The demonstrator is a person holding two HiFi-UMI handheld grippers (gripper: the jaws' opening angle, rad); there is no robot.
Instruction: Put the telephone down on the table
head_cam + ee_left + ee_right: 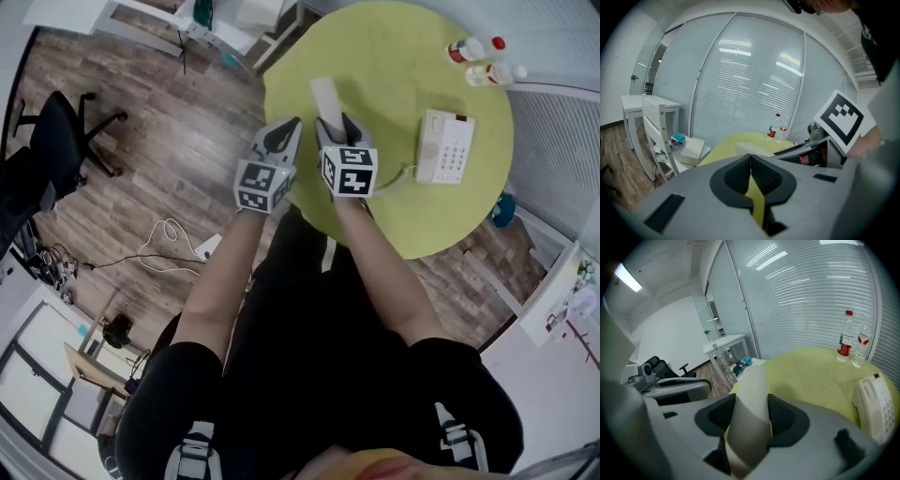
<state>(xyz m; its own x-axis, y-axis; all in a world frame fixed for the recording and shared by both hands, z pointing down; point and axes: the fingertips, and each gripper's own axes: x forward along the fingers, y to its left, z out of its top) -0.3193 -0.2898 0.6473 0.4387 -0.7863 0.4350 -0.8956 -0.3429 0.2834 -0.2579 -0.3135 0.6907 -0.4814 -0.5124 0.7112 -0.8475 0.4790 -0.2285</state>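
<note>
The round yellow-green surface [394, 103] carries the telephone base [444, 147]. Left of the telephone base, the handset [327, 101] is pinched in the right gripper [337, 125] jaws over the surface, its long axis pointing away from the person. Farther left, the left gripper [286, 131] jaws are pressed together and empty.

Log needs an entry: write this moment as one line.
right gripper: shut on handset | left gripper: shut, empty | handset: held over table | phone base: on table, right of handset
</note>
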